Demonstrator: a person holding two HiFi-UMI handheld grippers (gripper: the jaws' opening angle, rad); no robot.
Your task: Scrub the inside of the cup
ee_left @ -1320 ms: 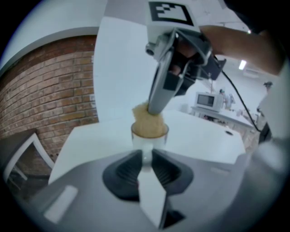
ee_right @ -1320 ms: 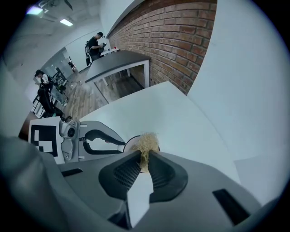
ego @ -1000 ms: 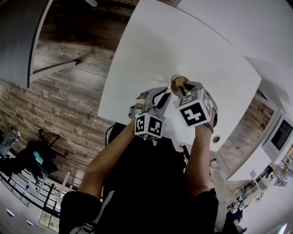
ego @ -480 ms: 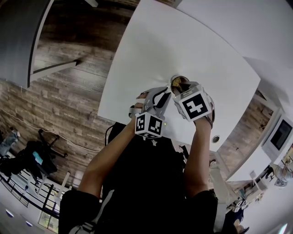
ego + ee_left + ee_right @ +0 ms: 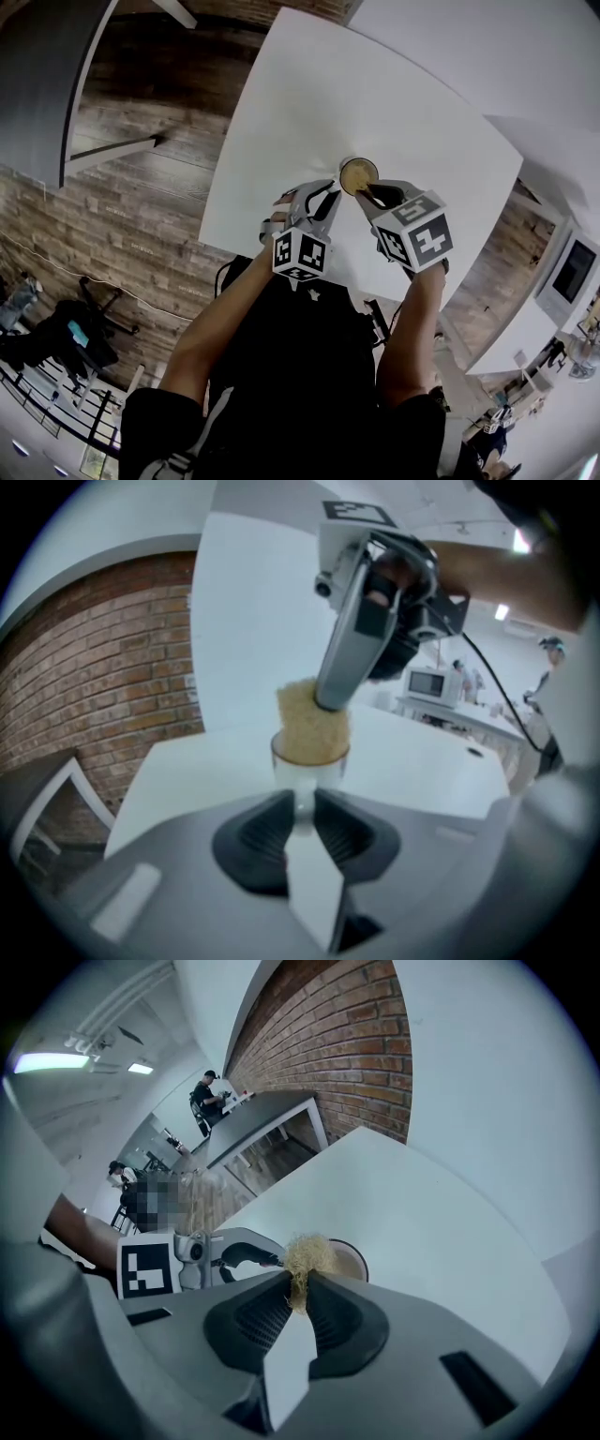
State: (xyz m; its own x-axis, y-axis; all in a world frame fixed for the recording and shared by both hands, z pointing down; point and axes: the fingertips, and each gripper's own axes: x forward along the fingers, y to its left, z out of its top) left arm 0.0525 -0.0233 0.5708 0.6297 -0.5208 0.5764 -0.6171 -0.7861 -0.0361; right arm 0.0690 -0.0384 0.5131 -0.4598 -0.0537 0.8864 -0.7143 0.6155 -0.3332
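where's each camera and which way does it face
Head view: on the person's head, looking steeply down at the table; shows both forearms, left gripper and right gripper.
Left gripper view: on the left gripper, looking along its jaws, shut on the cup; shows the right gripper holding the scrub pad in it.
Right gripper view: on the right gripper, looking along its jaws, shut on the scrub pad; shows the left gripper.
Shared: both gripper views see the cup, from opposite sides.
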